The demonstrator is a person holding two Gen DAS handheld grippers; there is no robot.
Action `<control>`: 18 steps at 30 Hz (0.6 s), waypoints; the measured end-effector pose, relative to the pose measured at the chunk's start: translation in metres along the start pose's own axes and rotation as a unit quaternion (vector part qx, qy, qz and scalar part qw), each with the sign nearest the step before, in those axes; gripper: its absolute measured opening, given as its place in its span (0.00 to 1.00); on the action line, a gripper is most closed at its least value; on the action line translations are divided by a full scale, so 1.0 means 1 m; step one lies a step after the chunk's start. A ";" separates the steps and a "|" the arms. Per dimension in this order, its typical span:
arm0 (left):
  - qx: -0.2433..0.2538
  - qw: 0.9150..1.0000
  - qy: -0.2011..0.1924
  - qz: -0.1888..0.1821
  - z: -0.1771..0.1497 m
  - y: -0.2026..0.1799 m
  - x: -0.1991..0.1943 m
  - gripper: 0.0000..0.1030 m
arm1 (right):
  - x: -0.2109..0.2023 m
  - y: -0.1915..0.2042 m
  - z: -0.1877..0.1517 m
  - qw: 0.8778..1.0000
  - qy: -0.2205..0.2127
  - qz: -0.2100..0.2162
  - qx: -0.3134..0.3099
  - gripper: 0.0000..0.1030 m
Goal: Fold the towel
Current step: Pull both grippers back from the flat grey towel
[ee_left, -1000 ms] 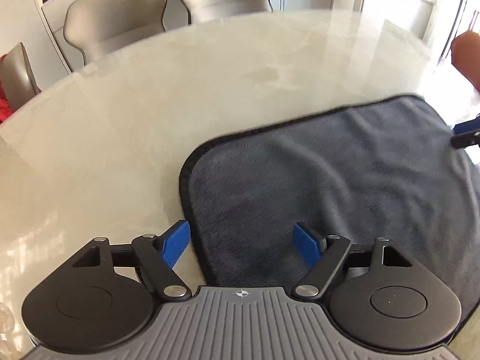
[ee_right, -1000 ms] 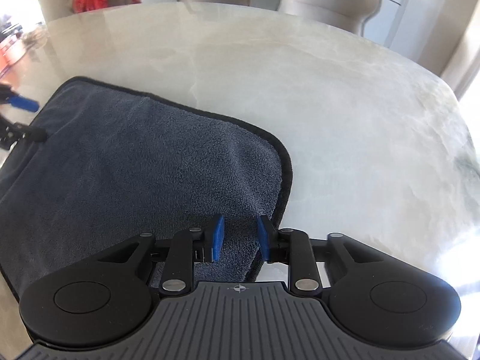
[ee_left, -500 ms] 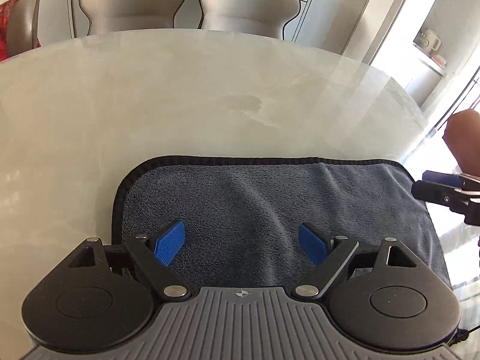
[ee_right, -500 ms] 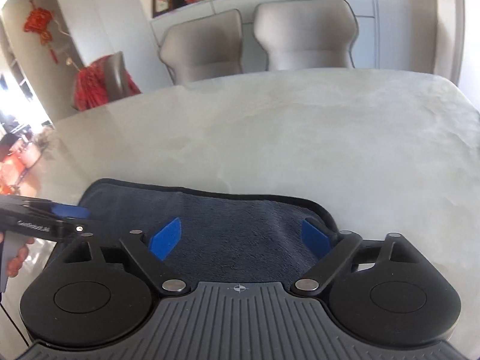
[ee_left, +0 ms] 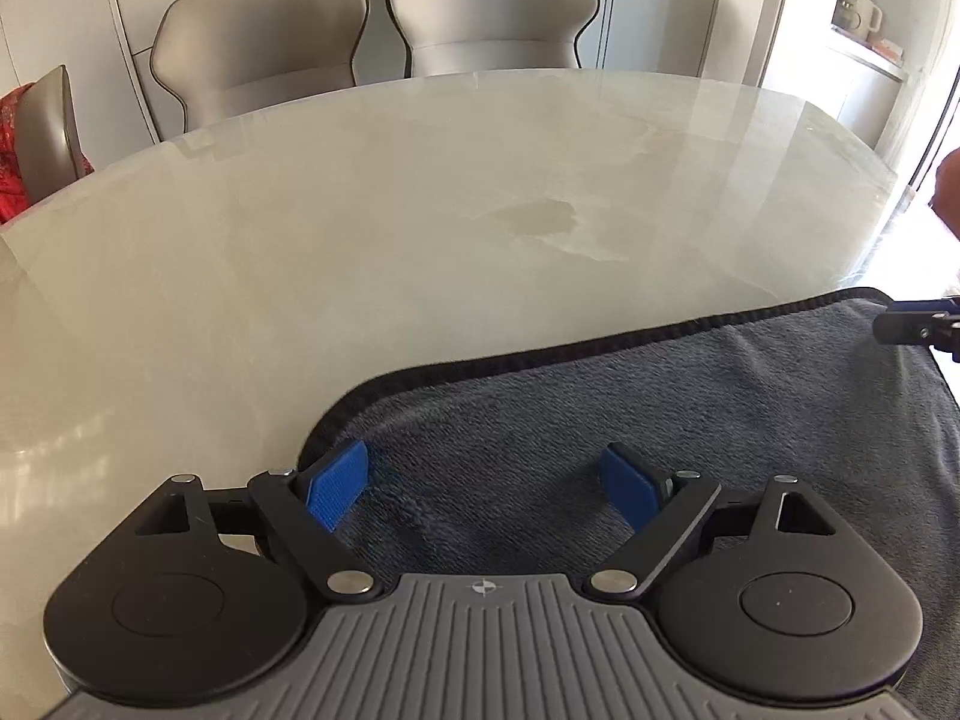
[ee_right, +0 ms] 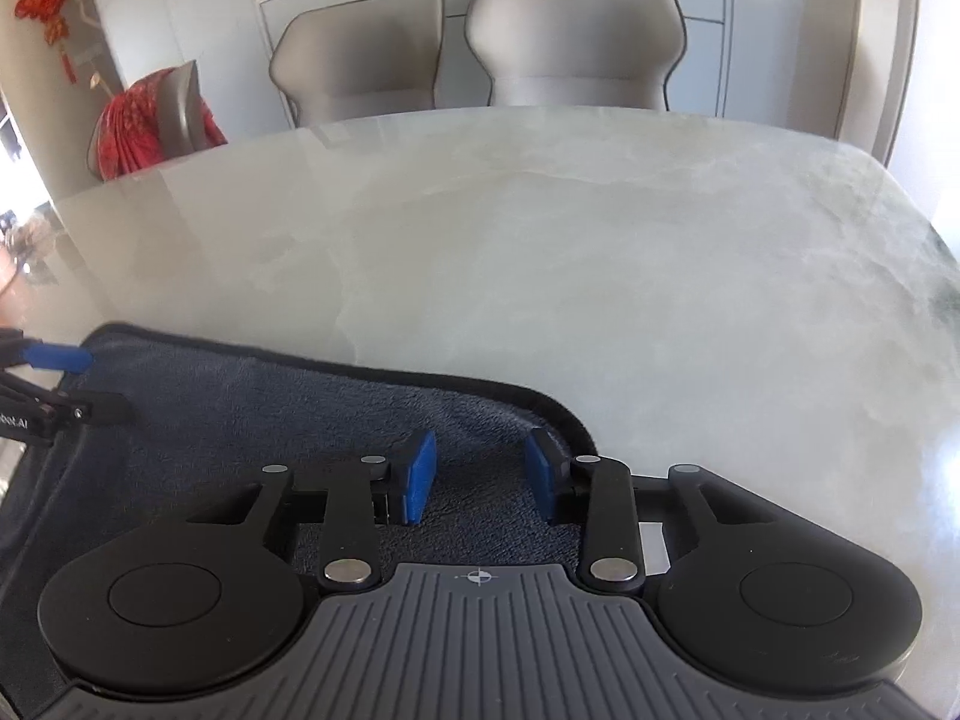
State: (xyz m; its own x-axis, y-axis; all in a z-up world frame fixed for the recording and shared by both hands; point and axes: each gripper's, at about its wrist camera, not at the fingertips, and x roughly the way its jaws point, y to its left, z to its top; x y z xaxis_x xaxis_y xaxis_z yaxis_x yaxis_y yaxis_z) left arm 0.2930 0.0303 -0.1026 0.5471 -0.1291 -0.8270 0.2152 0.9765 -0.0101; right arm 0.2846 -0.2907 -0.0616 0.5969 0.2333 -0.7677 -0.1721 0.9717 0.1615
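Pale marble spreads out as a wide oval table (ee_left: 420, 228), glossy and veined, with the dark grey towel (ee_left: 690, 414) lying flat on the near part of it. From the left wrist view, the left gripper (ee_left: 483, 483) hangs low over the towel's left corner with its jaws spread wide and nothing between them; one blue pad (ee_left: 336, 483) sits at about 9 o'clock over the rounded black hem, the other at 3 o'clock over the grey pile. Whether the pads touch the cloth cannot be told. At 3 o'clock, at the frame's edge, the tip of the right gripper (ee_left: 918, 324) shows over the towel's far right corner. From the right wrist view, the right gripper (ee_right: 480, 474) is over the towel's (ee_right: 270, 420) right corner, jaws partly parted with a clear gap, clamping nothing; its right pad (ee_right: 543, 471) lies just beside the curved hem. At 9 o'clock the left gripper (ee_right: 66, 381) reaches in over the opposite corner. Beyond the table (ee_right: 600, 240), at 12 o'clock, stand two grey chairs (ee_right: 576, 42) before white cabinets (ee_right: 456, 18); at 10 o'clock a third chair (ee_right: 180, 102) carries a red cloth (ee_right: 129, 126), and a red ornament (ee_right: 48, 6) hangs on the wall at 11 o'clock.
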 end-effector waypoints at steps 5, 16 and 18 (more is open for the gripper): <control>-0.028 1.000 0.005 -0.002 -0.007 -0.001 -0.022 0.86 | -0.015 0.016 -0.005 1.000 0.015 -0.014 0.000 0.29; -0.076 0.997 -0.012 -0.014 -0.082 -0.026 -0.096 0.86 | -0.077 0.079 -0.057 0.998 0.043 -0.040 0.032 0.77; -0.079 0.997 -0.006 -0.013 -0.098 -0.031 -0.104 0.86 | -0.084 0.093 -0.069 0.997 0.049 -0.039 0.035 0.82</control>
State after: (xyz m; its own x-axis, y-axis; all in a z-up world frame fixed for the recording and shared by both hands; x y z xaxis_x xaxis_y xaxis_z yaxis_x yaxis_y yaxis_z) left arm 0.1503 0.0304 -0.0715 0.5536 -0.1565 -0.8180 0.0999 0.9876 -0.1214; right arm 0.1645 -0.2224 -0.0250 0.5260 0.1553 -0.8362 -0.0704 0.9878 0.1392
